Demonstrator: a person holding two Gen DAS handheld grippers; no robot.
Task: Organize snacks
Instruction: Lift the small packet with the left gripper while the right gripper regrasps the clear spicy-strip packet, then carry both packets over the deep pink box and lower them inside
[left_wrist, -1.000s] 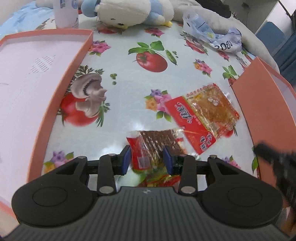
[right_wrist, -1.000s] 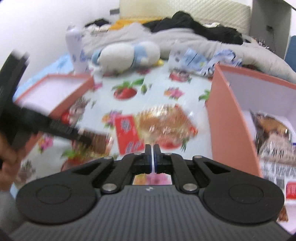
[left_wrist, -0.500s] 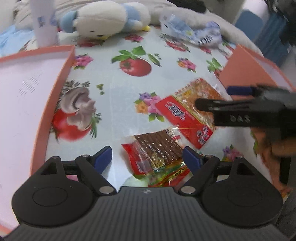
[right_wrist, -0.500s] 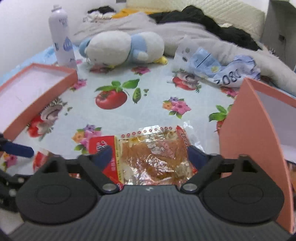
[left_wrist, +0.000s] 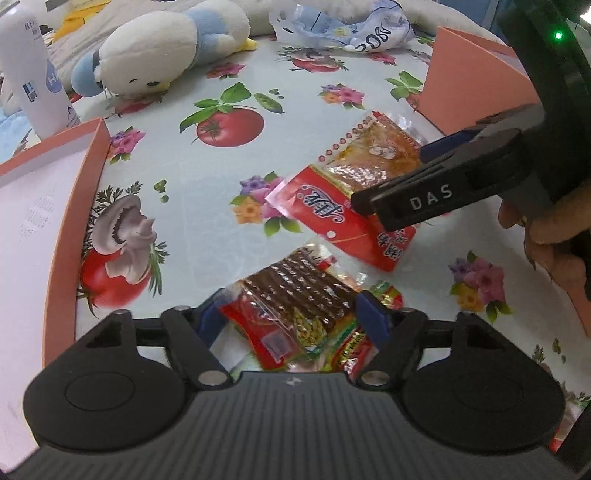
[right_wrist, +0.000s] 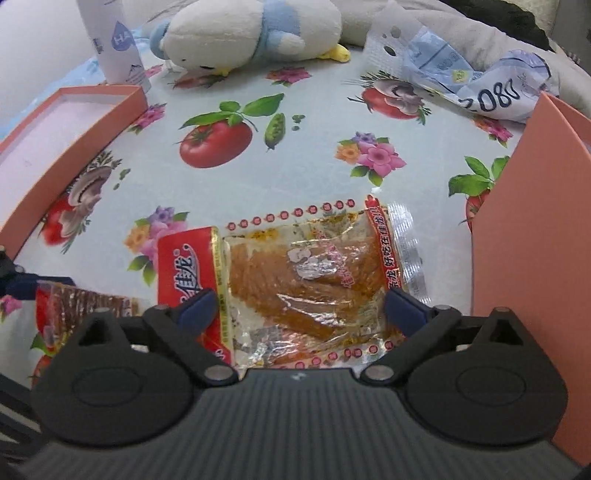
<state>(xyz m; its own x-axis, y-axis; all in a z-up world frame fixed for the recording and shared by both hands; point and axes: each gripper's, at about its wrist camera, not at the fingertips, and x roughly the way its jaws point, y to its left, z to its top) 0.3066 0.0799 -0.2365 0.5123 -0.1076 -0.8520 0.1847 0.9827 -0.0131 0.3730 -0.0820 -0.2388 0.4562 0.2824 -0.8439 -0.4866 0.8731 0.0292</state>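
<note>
- The left gripper (left_wrist: 291, 314) hangs low over a brown-strip snack packet (left_wrist: 295, 306) that lies flat on the fruit-and-flower tablecloth (left_wrist: 192, 177). Its jaws have just been closing in from a wider spread, with the packet between the blue pads; the pads (left_wrist: 371, 317) stand at the packet's two edges, but I cannot tell whether they press on it yet.
- The right gripper (right_wrist: 301, 308) is spread wide over an orange spicy-strip packet (right_wrist: 306, 280) with a red end panel; its pads stand outside the packet's clear middle and do not pinch it.
- In the left wrist view that same gripper reaches in from the right, its black finger (left_wrist: 424, 201) marked "DAS" lying across the packet, a person's fingers (left_wrist: 546, 240) curled on the handle.
- The two packets lie just beside each other, the brown one nearer the left gripper.
- A shallow orange box lid (right_wrist: 74, 133) sits to the left, a taller orange box (right_wrist: 532, 229) to the right; both packets lie between them, outside either.
- Farther back rest a white-and-blue plush toy (right_wrist: 251, 33), a white spray bottle (right_wrist: 118, 44) and a crumpled plastic bag (right_wrist: 461, 74).
</note>
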